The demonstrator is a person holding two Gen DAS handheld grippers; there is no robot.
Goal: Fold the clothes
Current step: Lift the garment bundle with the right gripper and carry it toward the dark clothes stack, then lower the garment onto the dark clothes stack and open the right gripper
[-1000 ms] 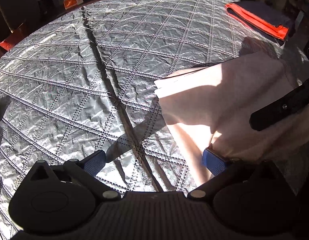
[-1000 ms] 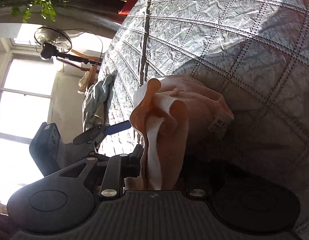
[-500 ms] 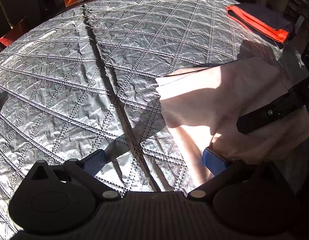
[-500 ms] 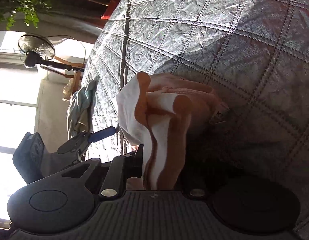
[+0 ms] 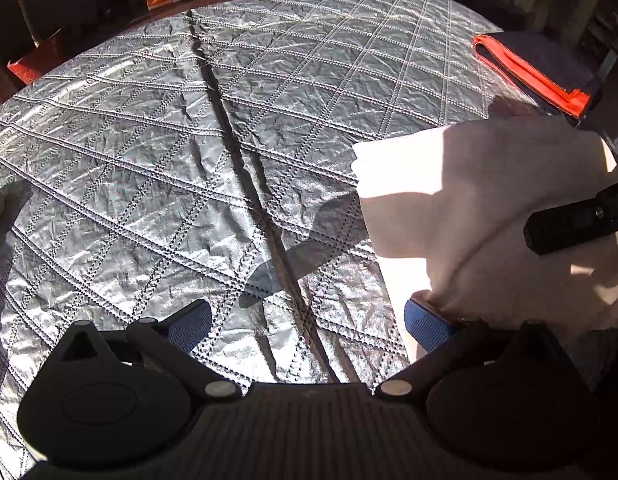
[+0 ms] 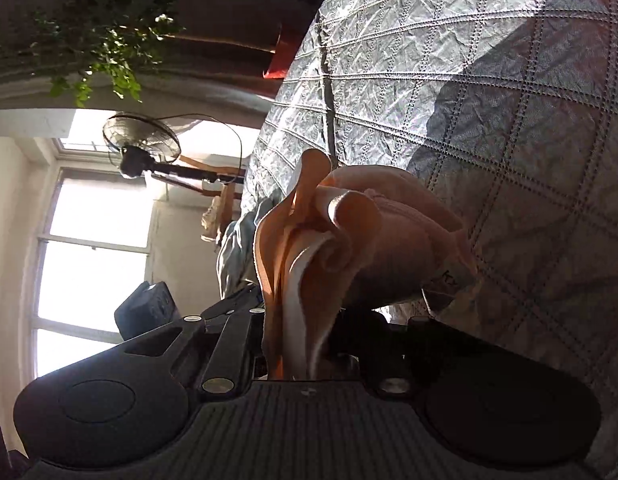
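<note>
A pale pink garment point(image 5: 469, 200) lies partly folded on the silver quilted cover point(image 5: 169, 152), at the right of the left wrist view. My left gripper point(image 5: 307, 324) points down at the cover and is open wide, with only the cover between its jaws. Its right blue pad point(image 5: 425, 324) sits at the garment's near edge, with cloth draped over it. My right gripper point(image 6: 297, 344) is shut on a bunched stack of the pink garment's point(image 6: 381, 240) folds. One black finger of the right gripper point(image 5: 569, 224) reaches in over the cloth from the right.
A folded dark garment with orange trim point(image 5: 533, 72) lies at the cover's far right edge. A grey-blue heap of clothes point(image 6: 233, 248) sits at the cover's other side. A standing fan point(image 6: 141, 148), a window and a plant point(image 6: 101, 56) are beyond the table.
The right gripper's jaws have drawn together onto the bunched pink cloth and its wrist has turned a little. Its finger has slid rightward in the left wrist view. The left gripper stays open in place.
</note>
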